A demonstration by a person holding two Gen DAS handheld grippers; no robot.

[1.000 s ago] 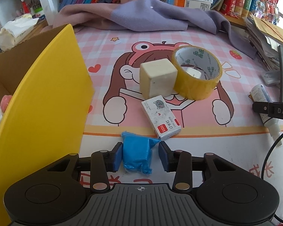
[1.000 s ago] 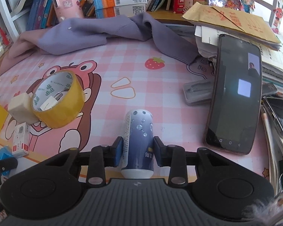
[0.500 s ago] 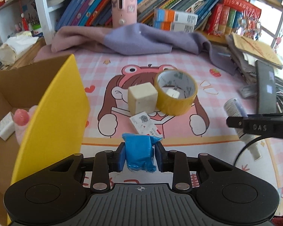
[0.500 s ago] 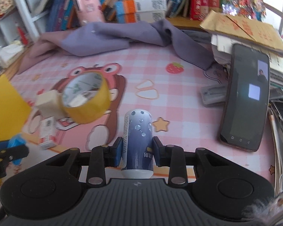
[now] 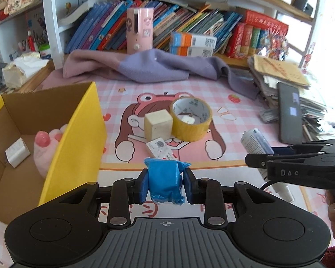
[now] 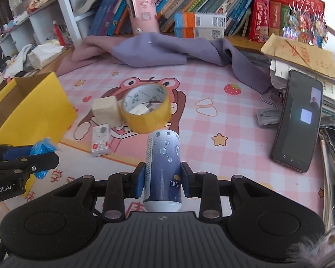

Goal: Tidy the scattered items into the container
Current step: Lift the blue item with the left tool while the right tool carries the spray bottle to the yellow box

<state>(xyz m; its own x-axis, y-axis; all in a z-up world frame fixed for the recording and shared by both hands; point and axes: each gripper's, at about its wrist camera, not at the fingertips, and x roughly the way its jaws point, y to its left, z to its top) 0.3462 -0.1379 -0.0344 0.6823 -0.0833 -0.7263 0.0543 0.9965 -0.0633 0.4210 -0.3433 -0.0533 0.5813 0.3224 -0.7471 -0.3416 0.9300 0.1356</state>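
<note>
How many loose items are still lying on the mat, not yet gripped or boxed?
3: cream block, yellow tape roll beside it, small white packet in front. Tape may hide something inside.

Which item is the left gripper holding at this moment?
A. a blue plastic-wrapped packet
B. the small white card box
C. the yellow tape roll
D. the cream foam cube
A: the left gripper is shut on the blue packet, while tape roll, cube and card box lie on the mat.

1. Left gripper [image 5: 165, 184]: matte black body, ribbed grey centre plate, two round side discs, silver screws, blue pads on its fingers [image 5: 143, 186].
2. Right gripper [image 6: 162, 182]: same build; white "DAS" lettering on its side.
3. Black cable at 4 o'clock in the left view.
</note>
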